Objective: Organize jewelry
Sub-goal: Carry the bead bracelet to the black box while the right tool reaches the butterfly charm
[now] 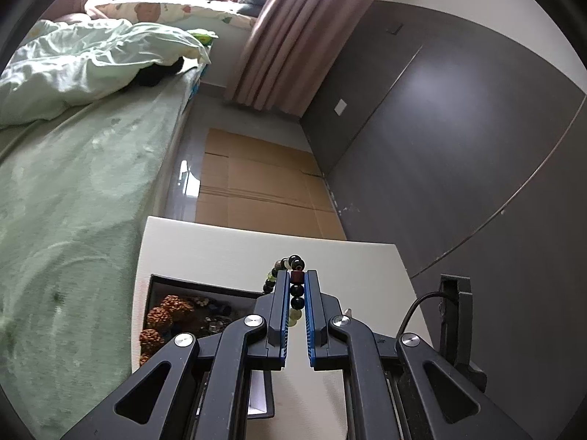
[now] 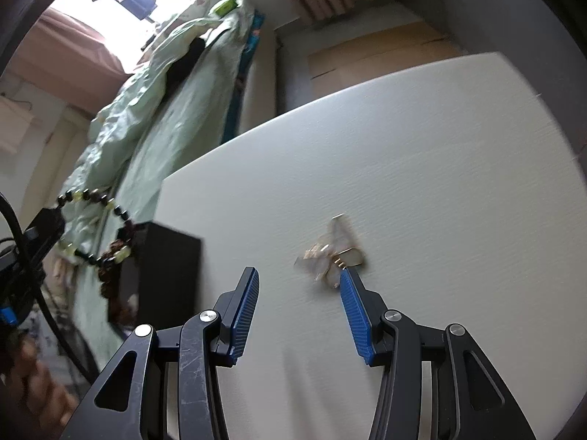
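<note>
My left gripper is shut on a bracelet of dark, green and red beads, held above the white table. In the right wrist view the same bracelet hangs as a loop at the far left, over a black jewelry box. The box holds knobbly brown beads and other small pieces. My right gripper stands open over the table with nothing between its fingers. A small blurred heap of gold and silver jewelry lies just ahead of its right fingertip.
A bed with green sheets runs along the table's left side. Flattened cardboard covers the floor beyond the table, next to a dark wall panel and a pink curtain. A person's hand shows at lower left.
</note>
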`<state>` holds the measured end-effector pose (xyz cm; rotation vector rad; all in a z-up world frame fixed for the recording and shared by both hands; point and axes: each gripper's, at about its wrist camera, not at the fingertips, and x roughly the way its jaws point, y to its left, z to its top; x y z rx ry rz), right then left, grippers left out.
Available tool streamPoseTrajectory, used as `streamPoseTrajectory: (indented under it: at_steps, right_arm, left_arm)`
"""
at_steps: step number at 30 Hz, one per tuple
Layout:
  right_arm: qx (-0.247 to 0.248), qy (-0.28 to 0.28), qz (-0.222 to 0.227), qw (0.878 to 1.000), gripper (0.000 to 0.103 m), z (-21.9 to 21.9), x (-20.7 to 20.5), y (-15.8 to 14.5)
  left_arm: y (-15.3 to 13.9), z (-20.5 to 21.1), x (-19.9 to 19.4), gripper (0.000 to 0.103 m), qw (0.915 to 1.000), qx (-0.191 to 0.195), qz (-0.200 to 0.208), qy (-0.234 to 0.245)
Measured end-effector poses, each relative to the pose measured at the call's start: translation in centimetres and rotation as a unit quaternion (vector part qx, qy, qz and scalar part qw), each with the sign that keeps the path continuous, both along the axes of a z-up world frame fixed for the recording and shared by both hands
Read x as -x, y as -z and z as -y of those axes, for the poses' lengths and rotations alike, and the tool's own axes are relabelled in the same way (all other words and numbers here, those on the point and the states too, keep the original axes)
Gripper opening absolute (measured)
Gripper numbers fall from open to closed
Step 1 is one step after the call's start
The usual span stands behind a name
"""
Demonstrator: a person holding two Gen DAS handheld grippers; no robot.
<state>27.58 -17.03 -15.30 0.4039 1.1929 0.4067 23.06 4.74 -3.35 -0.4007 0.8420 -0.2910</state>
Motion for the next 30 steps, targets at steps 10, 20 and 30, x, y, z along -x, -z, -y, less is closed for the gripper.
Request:
streamPoseTrajectory:
  at_steps: [10, 20, 30]
  right_arm:
    - [0.165, -0.033, 0.061, 0.984, 0.057, -2.7, -0.1, -2.0]
    - [0.223, -0.113, 0.069, 0.966, 0.061, -3.7, -2.2, -1.2]
    - [0.233, -0.126, 0.092, 0.96, 0.049, -3.5, -1.6, -1.0]
  left_arm:
    - [-0.8, -1.2, 0.5, 0.007, 0.9999, 0.012, 0.009, -0.008]
    - [-1.9, -2.3, 0.9, 0.007, 0.9996, 0.009, 0.018, -0.019]
    - [-0.2, -2.7, 0.9, 0.008, 0.9994, -0.019, -0.019, -0.02]
